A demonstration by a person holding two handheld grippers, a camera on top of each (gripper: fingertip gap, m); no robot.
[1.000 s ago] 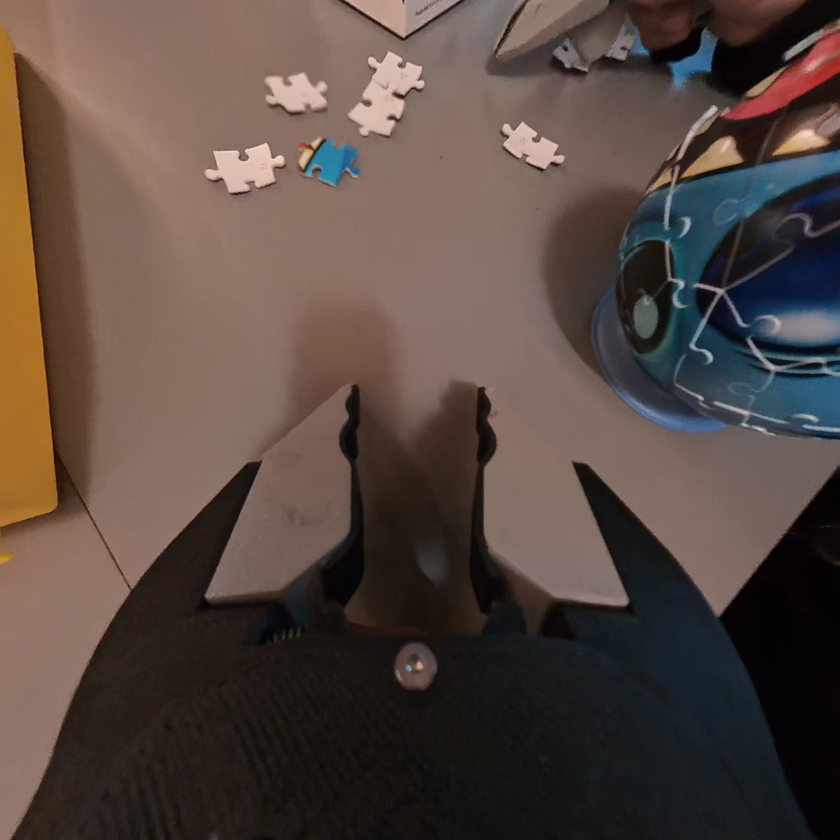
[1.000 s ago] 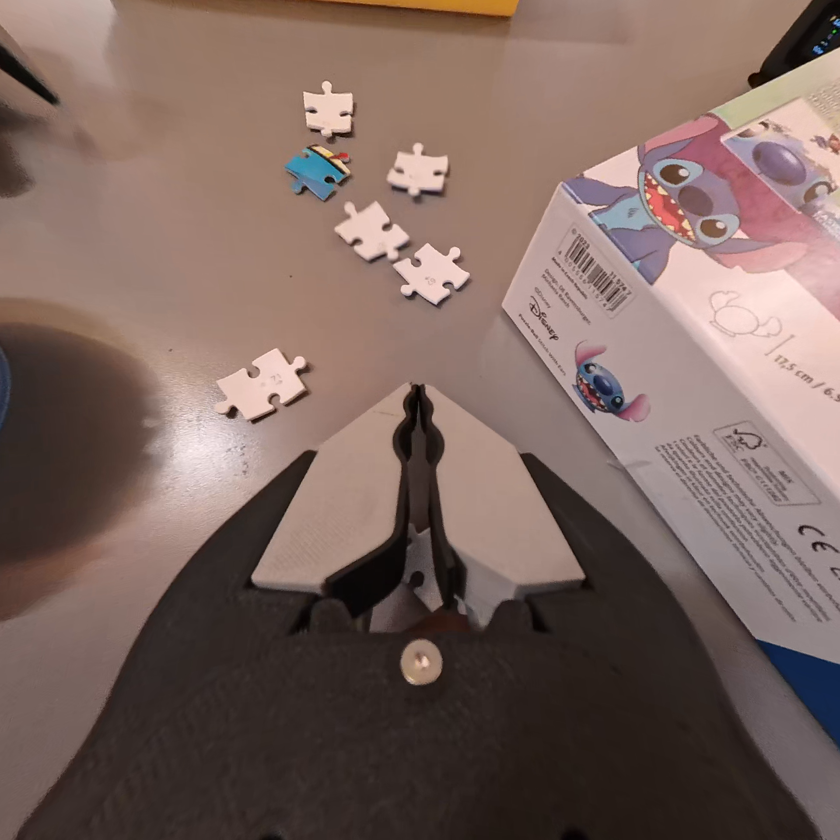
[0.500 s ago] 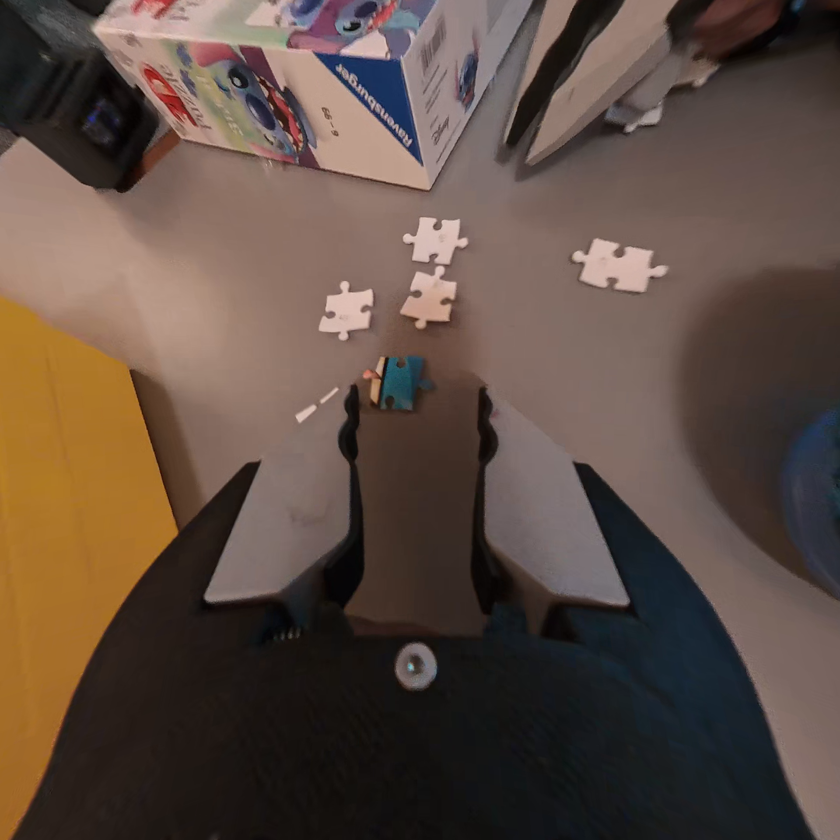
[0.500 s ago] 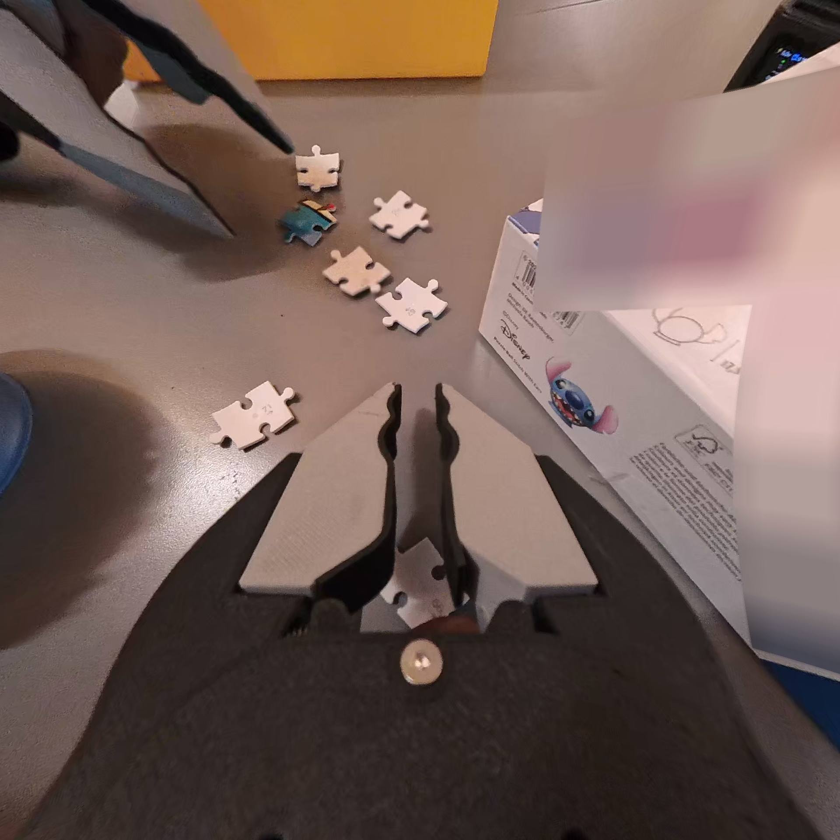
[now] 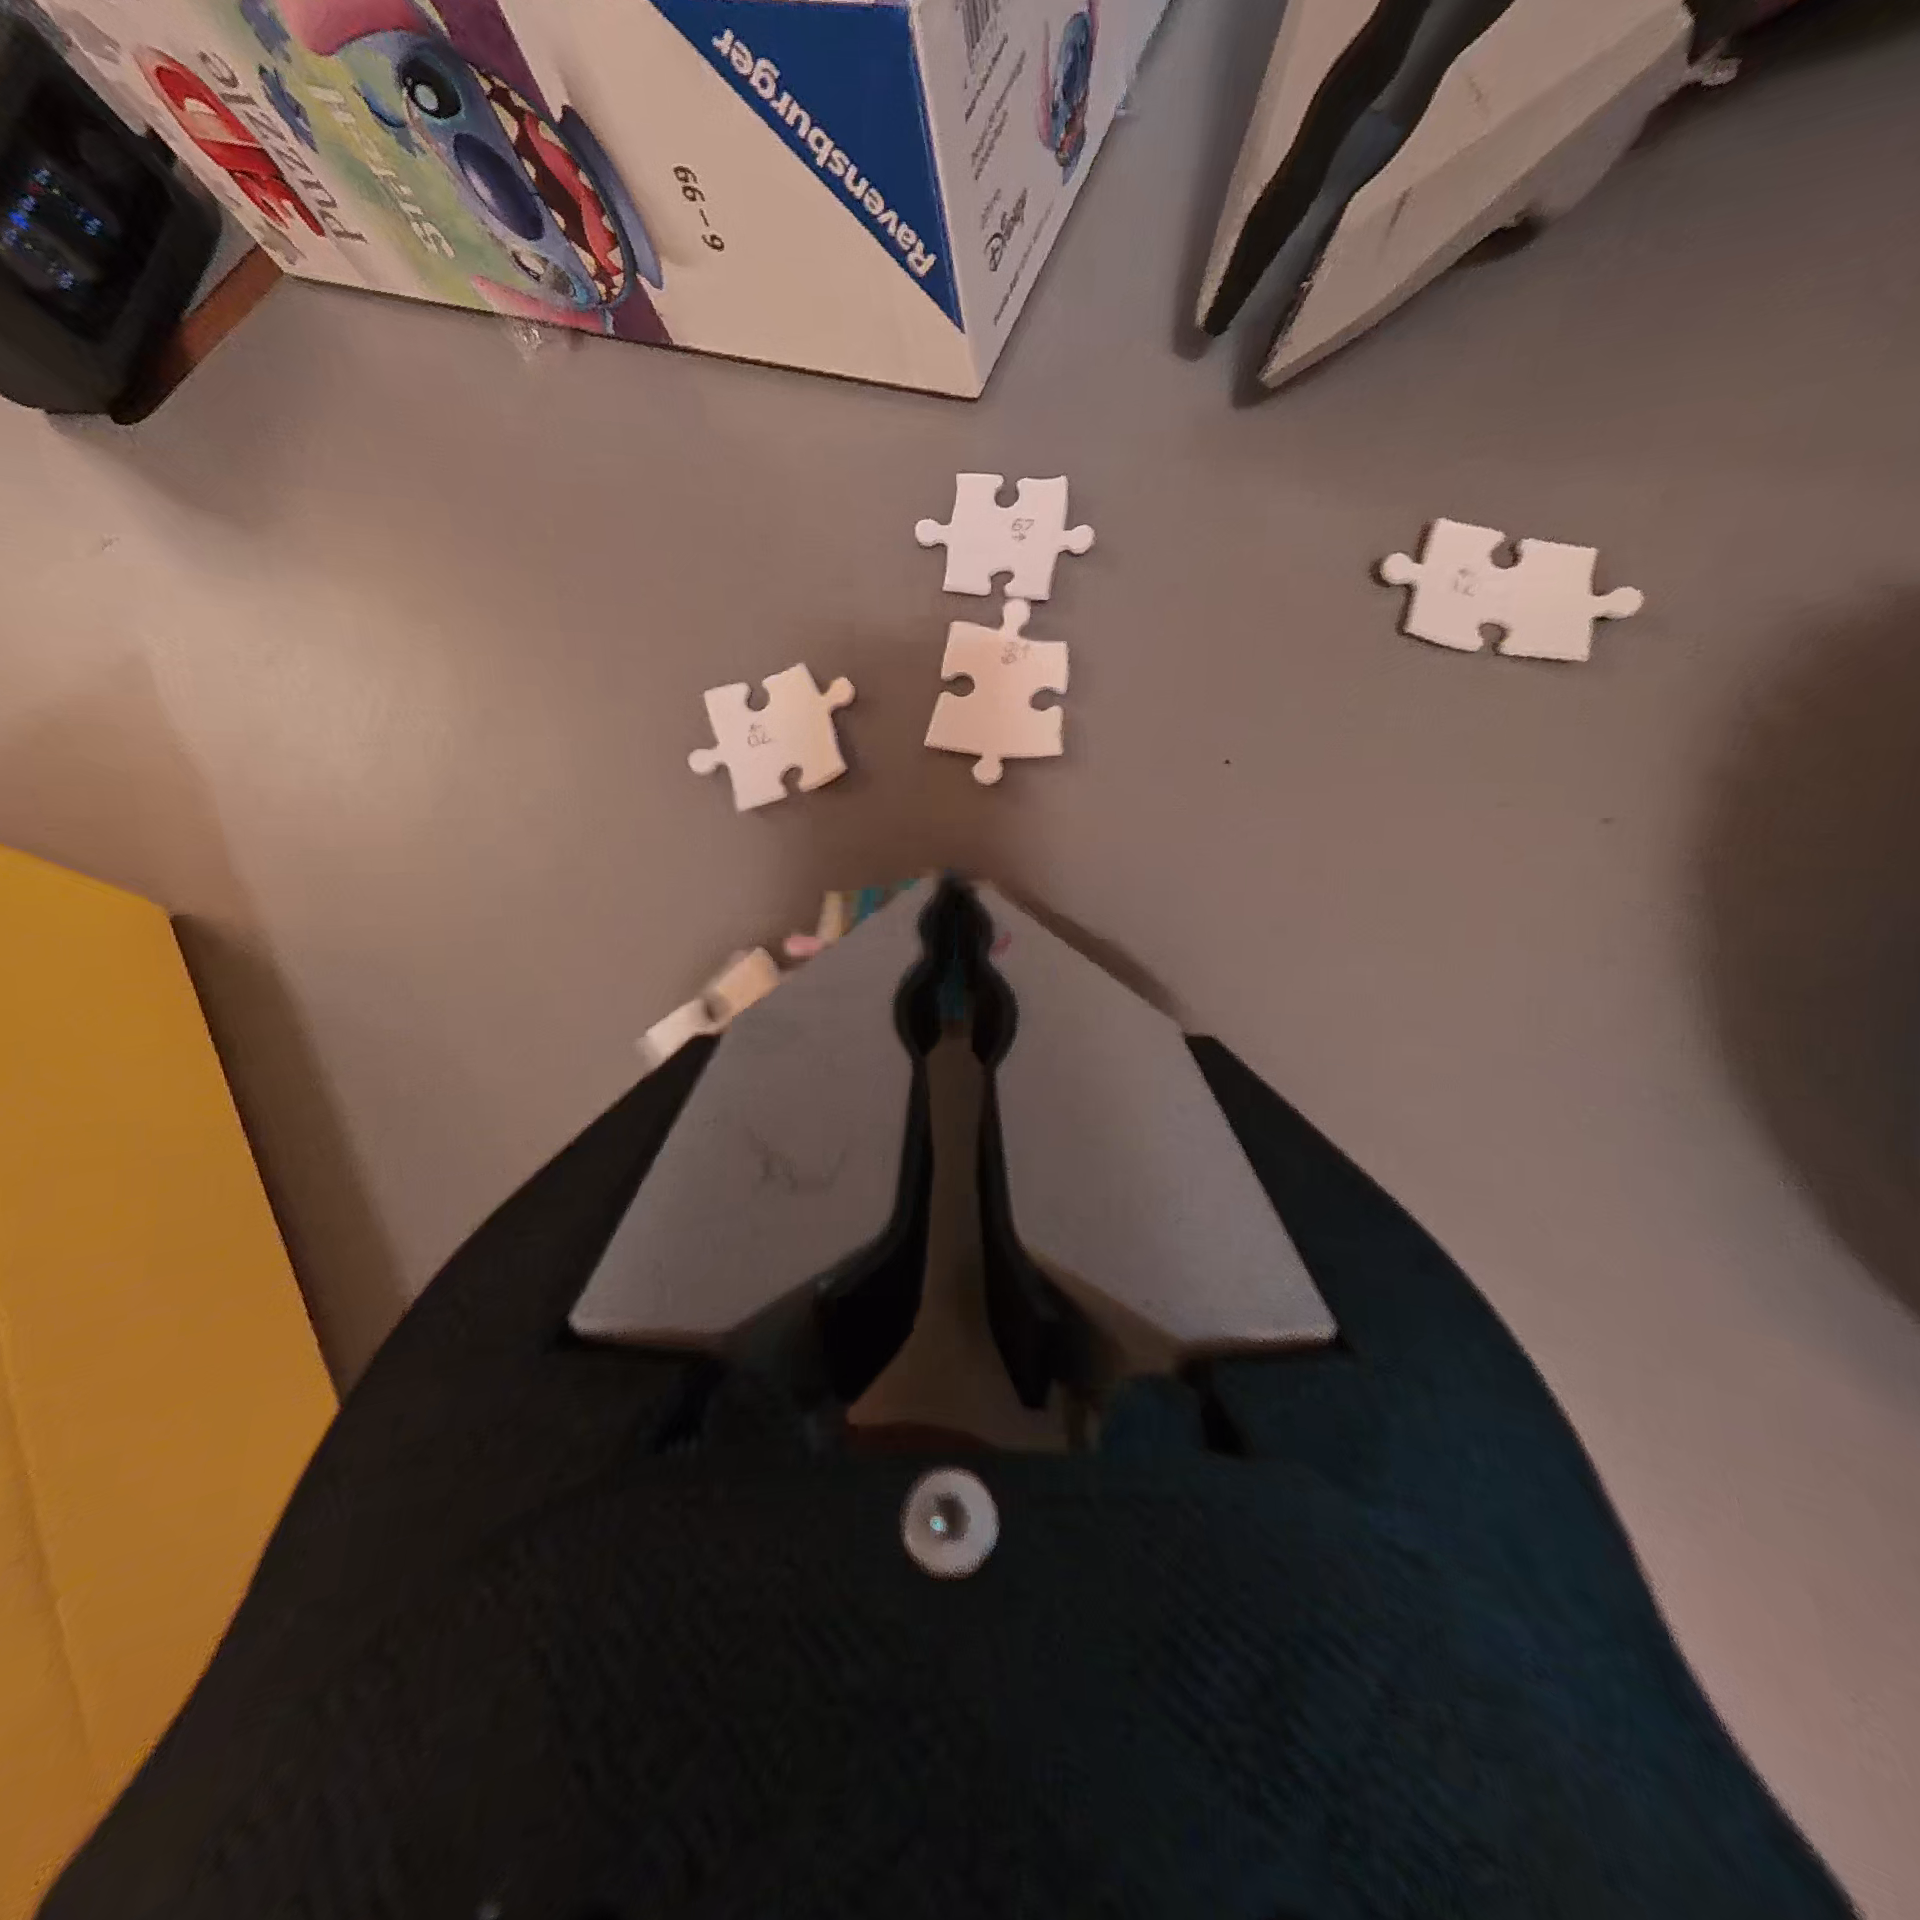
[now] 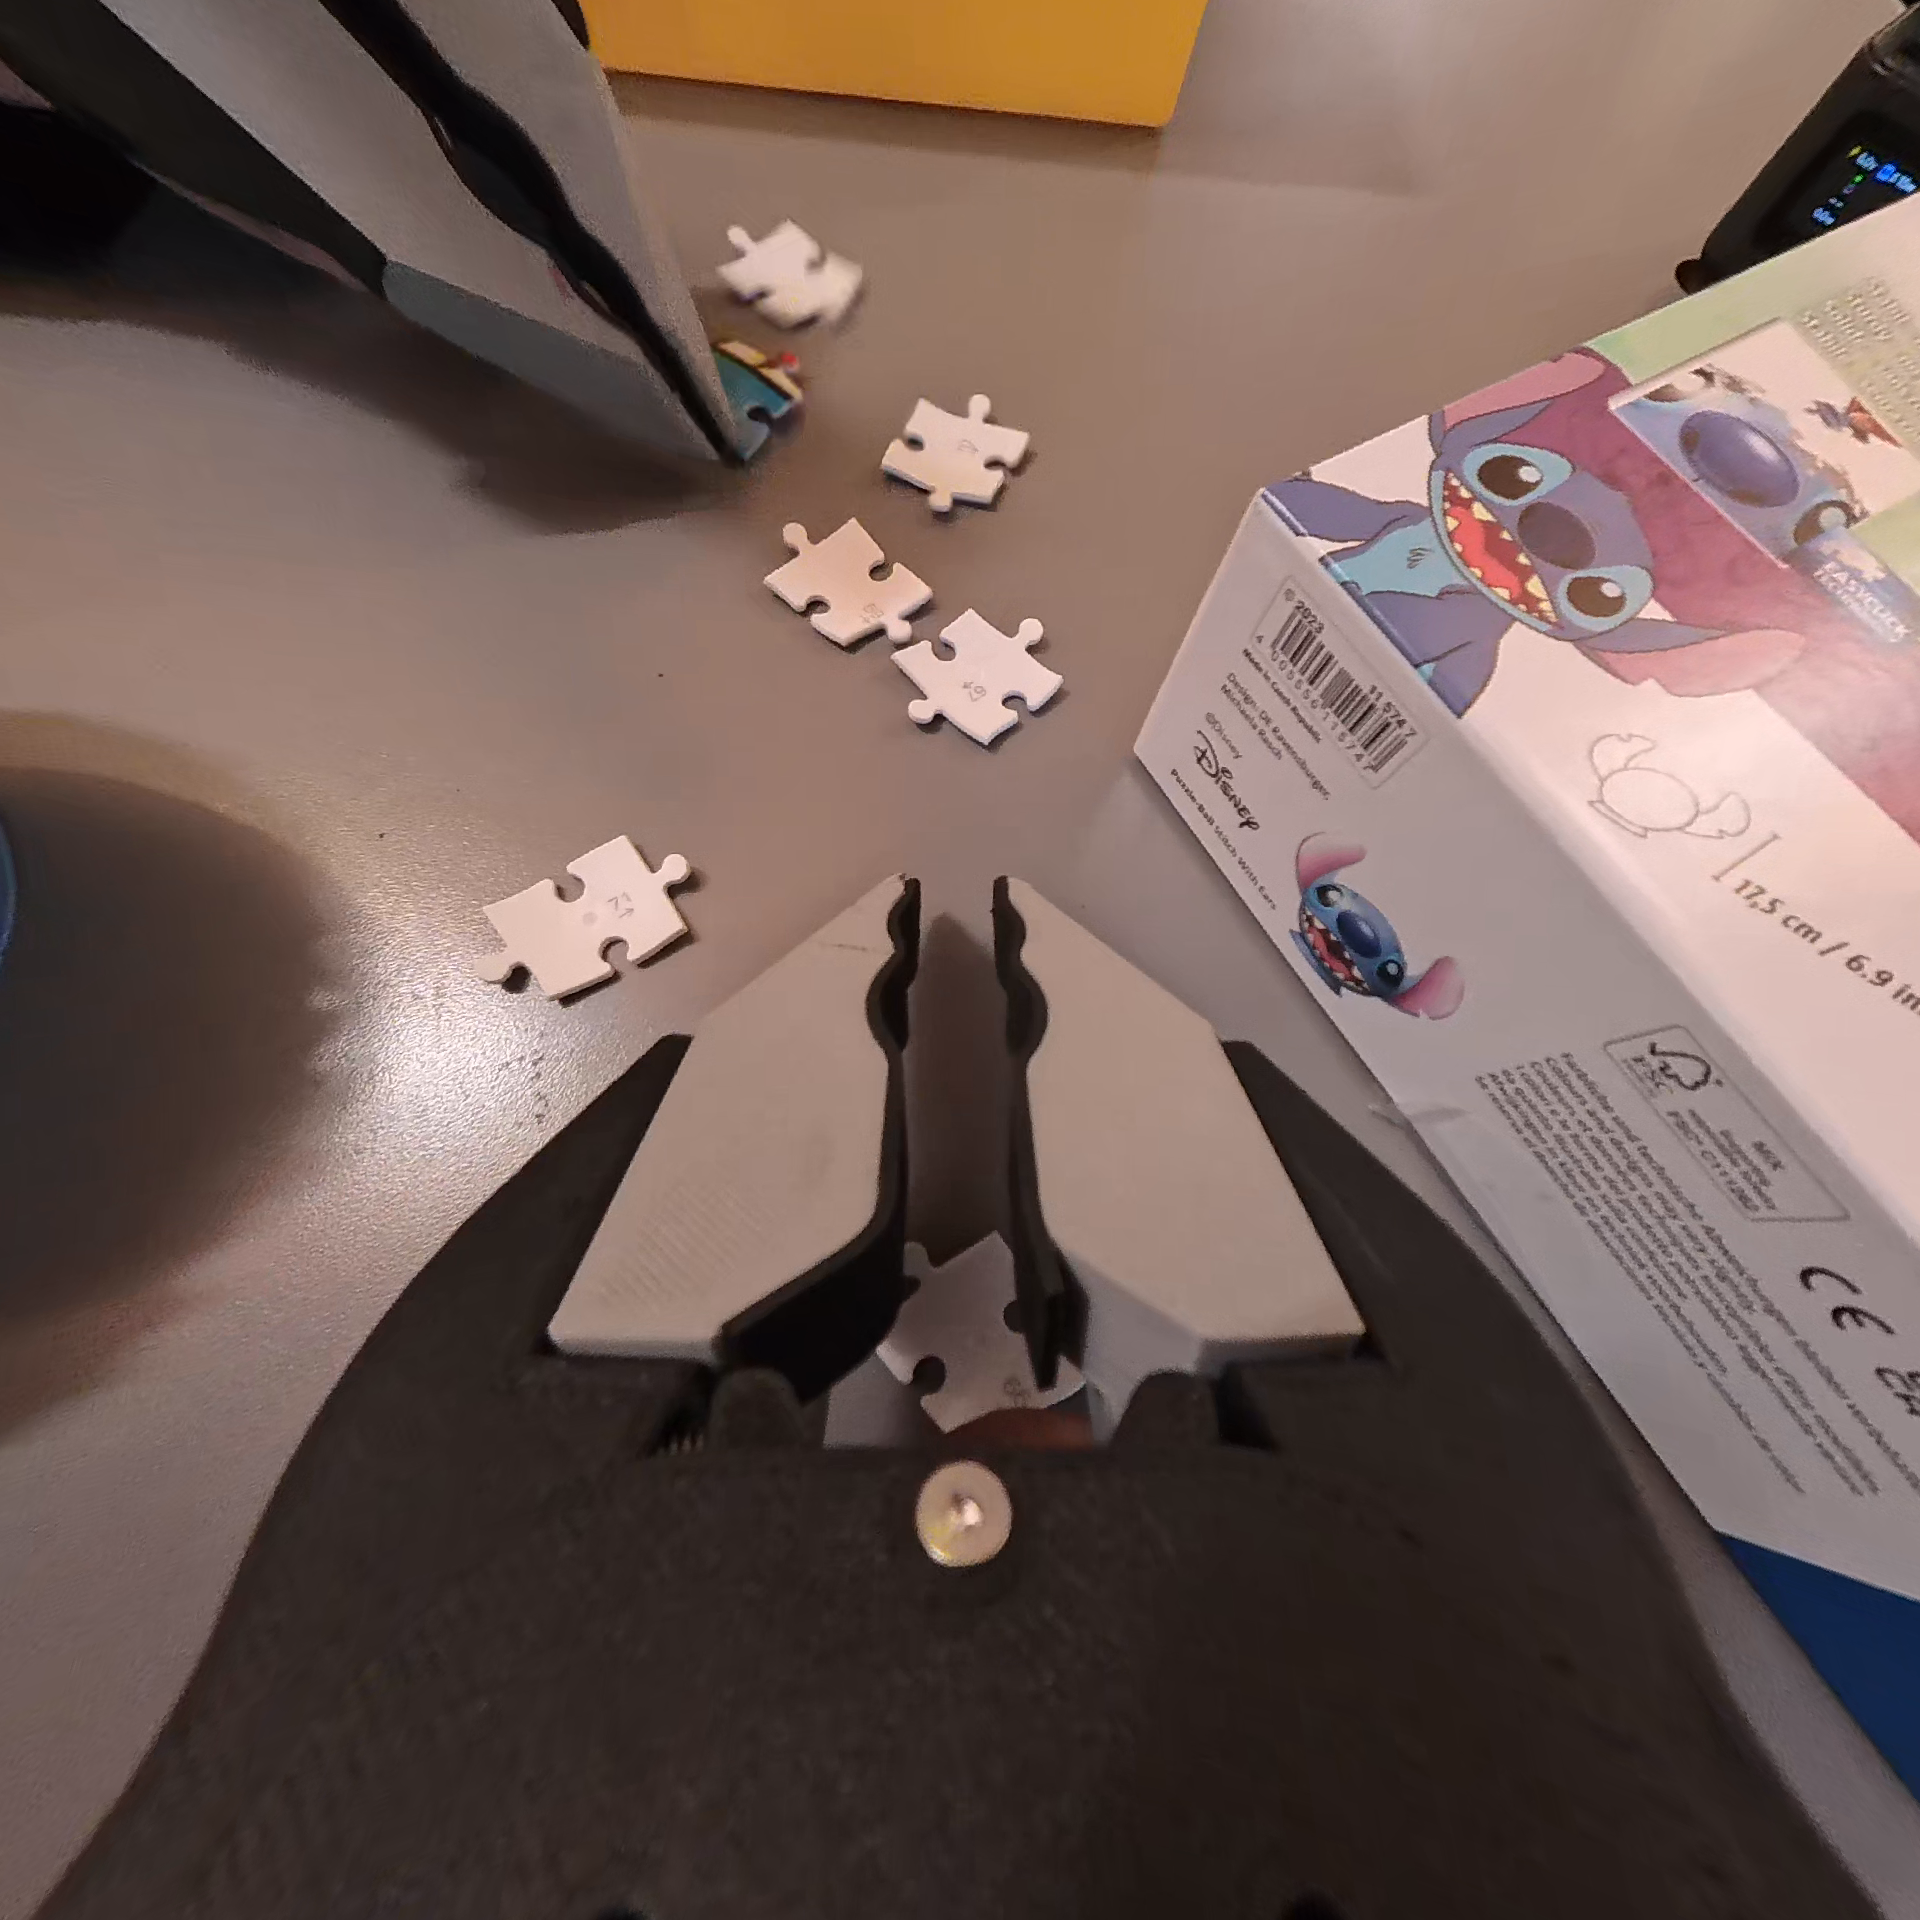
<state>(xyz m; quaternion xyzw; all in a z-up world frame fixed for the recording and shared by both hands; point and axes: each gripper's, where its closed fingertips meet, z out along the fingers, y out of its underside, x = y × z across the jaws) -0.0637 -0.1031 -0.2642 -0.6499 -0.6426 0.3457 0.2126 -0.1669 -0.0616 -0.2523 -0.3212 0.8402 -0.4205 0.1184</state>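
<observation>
My left gripper [image 5: 948,891] is shut, tips down on the grey table, pinching a blue printed puzzle piece [image 6: 771,382]. A teal sliver of the piece shows between the pads in the left wrist view. The right wrist view shows that gripper [image 6: 727,447] at the top left. My right gripper [image 6: 951,883] is open by a narrow gap, low over the table. A white puzzle piece [image 6: 961,1335] lies deep between its fingers near the hinge. Several white pieces lie face down ahead, such as one [image 5: 1000,691] just beyond my left tips and one [image 6: 587,920] left of my right tips.
A printed puzzle box [image 6: 1558,831] stands close on the right of my right gripper and also shows in the left wrist view [image 5: 831,156]. A yellow block [image 5: 104,1247] lies on my left. A black device [image 5: 83,208] sits behind the box.
My left gripper moved forward to the pieces and shut on the blue piece. My right gripper went from shut to slightly open, with the white piece still between its fingers.
</observation>
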